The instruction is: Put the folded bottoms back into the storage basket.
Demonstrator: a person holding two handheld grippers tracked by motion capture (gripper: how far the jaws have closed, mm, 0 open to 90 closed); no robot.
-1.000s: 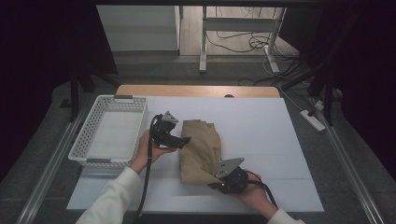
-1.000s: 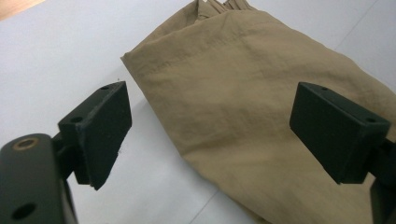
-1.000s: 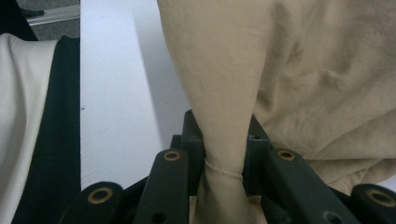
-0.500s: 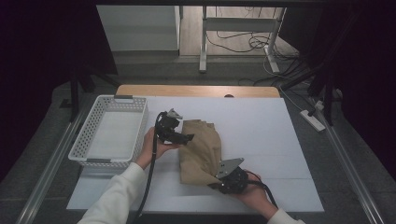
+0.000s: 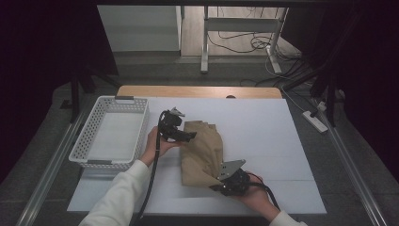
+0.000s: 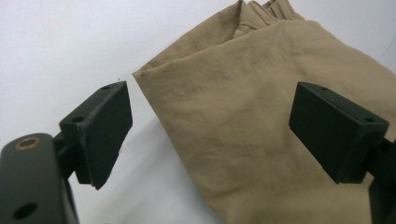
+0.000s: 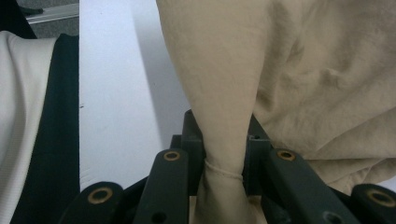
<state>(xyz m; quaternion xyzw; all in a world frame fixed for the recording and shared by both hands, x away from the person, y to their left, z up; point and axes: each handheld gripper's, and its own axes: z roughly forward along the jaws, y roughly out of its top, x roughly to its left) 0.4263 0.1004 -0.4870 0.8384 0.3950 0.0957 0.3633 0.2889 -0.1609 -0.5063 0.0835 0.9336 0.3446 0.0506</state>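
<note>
High view, basket (image 5: 113, 134) beside cloth (image 5: 202, 150)

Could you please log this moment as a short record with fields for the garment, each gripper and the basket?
garment: folded tan garment lying on the white table
left gripper: left gripper open, jaws spread over the garment's far edge, holding nothing
right gripper: right gripper shut on a bunched near corner of the garment
basket: white basket at the table's left, nothing inside, apart from the garment
</note>
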